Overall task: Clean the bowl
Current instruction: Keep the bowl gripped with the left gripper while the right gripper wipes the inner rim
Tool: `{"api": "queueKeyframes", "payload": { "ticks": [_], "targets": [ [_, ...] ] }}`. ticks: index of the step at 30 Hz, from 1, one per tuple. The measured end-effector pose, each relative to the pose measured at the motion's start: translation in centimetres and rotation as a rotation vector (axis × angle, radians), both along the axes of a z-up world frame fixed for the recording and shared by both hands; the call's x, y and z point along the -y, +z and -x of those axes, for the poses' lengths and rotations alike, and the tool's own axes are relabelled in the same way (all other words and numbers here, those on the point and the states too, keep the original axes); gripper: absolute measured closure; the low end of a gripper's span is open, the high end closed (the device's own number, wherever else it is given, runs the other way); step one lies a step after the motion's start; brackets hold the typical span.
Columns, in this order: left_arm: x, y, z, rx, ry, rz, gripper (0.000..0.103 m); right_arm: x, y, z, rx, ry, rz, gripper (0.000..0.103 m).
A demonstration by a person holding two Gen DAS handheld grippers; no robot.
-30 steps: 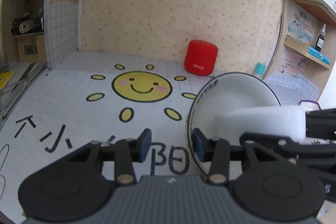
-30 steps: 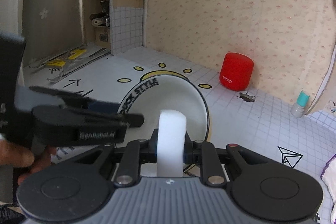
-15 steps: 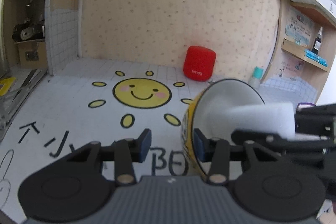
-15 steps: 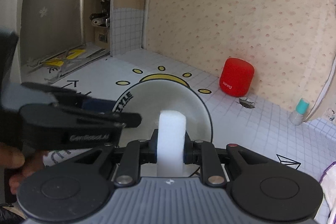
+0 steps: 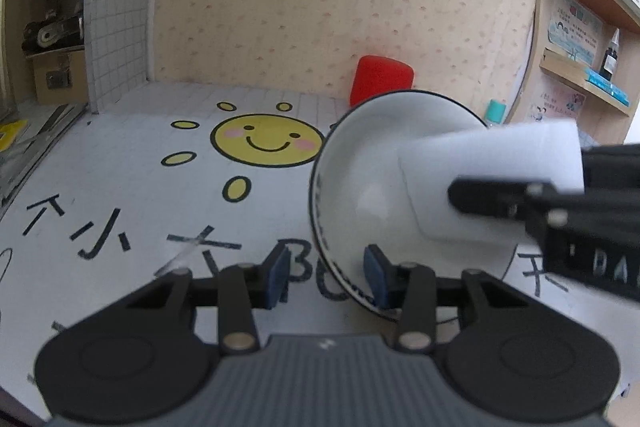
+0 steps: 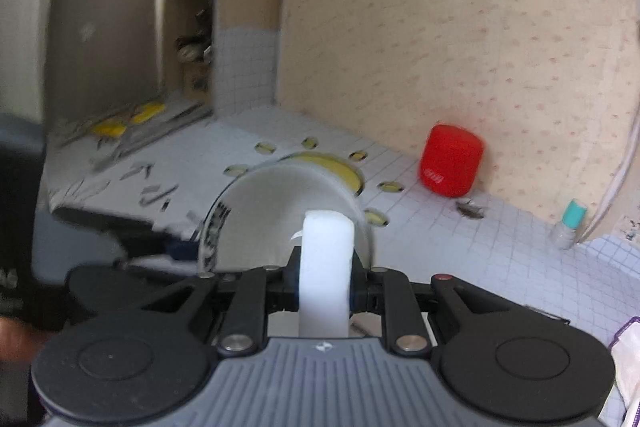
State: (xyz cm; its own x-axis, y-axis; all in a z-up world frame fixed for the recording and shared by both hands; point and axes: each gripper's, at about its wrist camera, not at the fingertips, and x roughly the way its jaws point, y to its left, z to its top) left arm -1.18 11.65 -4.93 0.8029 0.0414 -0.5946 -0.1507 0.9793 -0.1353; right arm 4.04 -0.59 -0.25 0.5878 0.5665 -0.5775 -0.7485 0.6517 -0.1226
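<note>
A white bowl (image 5: pixel 372 171) with a black rim and black lettering is tipped on its side, its mouth facing right. My left gripper (image 5: pixel 327 277) holds its lower rim between the blue pads (image 5: pixel 375 275), above the mat. My right gripper (image 6: pixel 325 289) is shut on a white sponge block (image 6: pixel 327 267). In the left wrist view the sponge (image 5: pixel 492 183) reaches into the bowl from the right and presses on its inner wall. The bowl also shows in the right wrist view (image 6: pixel 280 211), behind the sponge.
A white gridded mat (image 5: pixel 132 187) with a yellow smiling sun (image 5: pixel 267 141) and black characters covers the table. A red cylindrical speaker (image 5: pixel 380 77) stands by the back wall. A small teal-capped bottle (image 6: pixel 570 221) stands at the right. Shelves hang on both sides.
The bowl has tipped and turned in my left gripper, its mouth now facing right. The sponge has moved deeper into the bowl. The right wrist view is motion-blurred.
</note>
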Motion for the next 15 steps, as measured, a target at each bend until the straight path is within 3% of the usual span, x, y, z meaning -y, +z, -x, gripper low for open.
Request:
{"api": "queueKeyframes", "payload": {
  "ticks": [10,15],
  "targets": [
    [0.6,0.1,0.5,-0.004,0.001,-0.006,0.064,0.3,1.4,-0.2,0.029,-0.025,-0.047,0.085],
    [0.4,0.1,0.6,-0.004,-0.003,0.010,0.063,0.2,0.2,-0.1,-0.006,-0.016,-0.008,0.085]
  ]
}}
